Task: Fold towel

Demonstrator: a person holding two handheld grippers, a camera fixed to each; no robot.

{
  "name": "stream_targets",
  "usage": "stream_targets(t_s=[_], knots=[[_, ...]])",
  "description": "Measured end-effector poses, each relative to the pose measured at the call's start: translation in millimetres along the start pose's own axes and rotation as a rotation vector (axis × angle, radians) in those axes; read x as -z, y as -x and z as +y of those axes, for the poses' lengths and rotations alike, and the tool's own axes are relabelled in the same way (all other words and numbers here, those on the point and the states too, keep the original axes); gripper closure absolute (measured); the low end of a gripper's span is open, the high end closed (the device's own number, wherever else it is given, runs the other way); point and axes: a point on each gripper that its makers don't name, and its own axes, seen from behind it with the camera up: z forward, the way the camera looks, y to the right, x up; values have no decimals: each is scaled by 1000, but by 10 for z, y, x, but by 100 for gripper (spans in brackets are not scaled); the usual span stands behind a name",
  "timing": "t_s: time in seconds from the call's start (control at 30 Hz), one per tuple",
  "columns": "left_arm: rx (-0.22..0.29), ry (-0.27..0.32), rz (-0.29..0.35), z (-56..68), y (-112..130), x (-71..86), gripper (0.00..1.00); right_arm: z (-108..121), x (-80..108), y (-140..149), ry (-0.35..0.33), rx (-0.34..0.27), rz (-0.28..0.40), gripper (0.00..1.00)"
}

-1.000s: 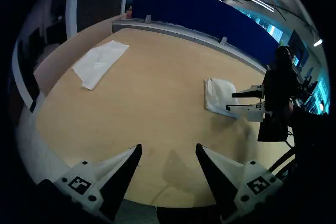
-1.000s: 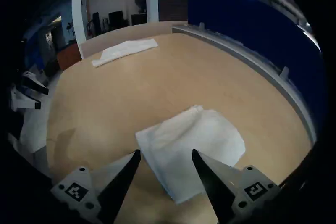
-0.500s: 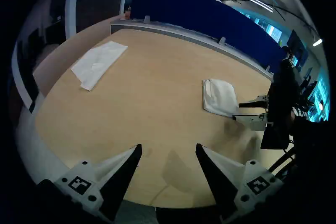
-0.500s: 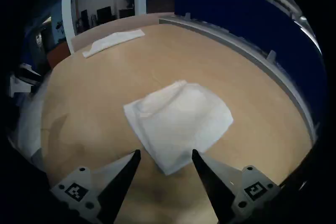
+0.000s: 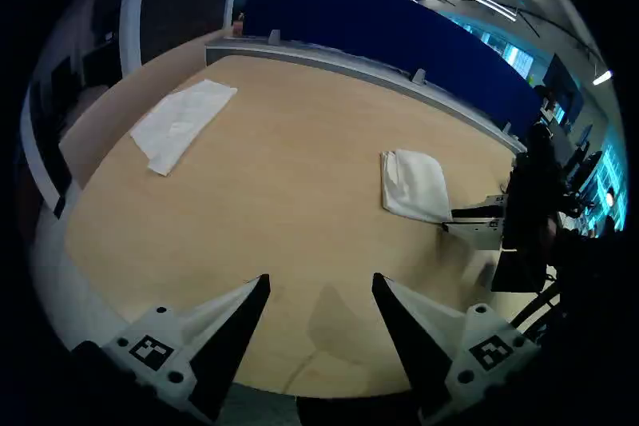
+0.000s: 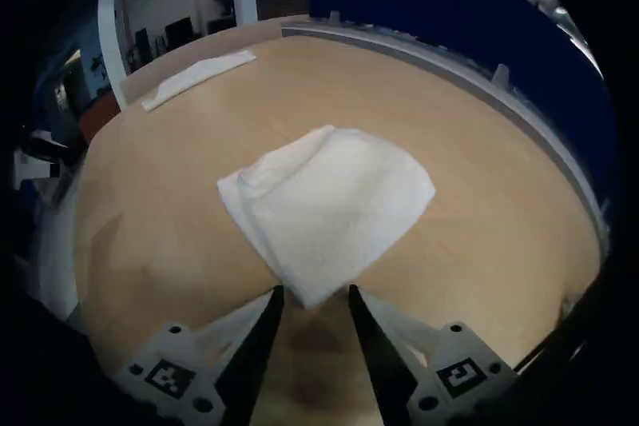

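A folded white towel (image 6: 327, 202) lies on the wooden table (image 6: 495, 210), one corner pointing at me. My right gripper (image 6: 313, 294) sits at that near corner, its fingers drawn closer together with the corner's tip between them and a gap still left. In the left gripper view the same towel (image 5: 414, 186) lies at the right of the table, with the right gripper (image 5: 467, 218) at its near edge, held by a person's hand. My left gripper (image 5: 319, 278) hovers open over bare table (image 5: 279, 186), well apart from the towel.
A second white towel (image 5: 180, 122) lies long and flat at the table's far left, also seen as the second towel (image 6: 200, 78). A grey rail and a blue partition (image 5: 383, 18) run along the far edge. Office chairs stand beyond the right edge.
My right gripper has drawn back across the folded towel to its near corner, and its fingers have narrowed. The left gripper has barely moved.
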Motion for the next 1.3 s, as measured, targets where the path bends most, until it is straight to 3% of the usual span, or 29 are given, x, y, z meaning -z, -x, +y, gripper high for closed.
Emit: stream_targets(t_s=[0.17, 0.43, 0.8, 1.03, 1.3], knots=[[2, 2, 0, -3, -21, -9, 5, 23, 14, -36, 10, -24, 8, 68], [-5, 1, -2, -8, -23, -24, 5, -15, 16, -20, -2, -37, 5, 86], [-4, 6, 7, -2, -61, -40, 5, -53, 159, -208, -12, -1, 40, 89], [-6, 12, 24, 18, -145, -29, 5, 62, 409, -667, 9, 12, 118, 90], [-13, 27, 55, 81, -304, -21, 5, 243, 816, -1235, 24, 22, 204, 90]])
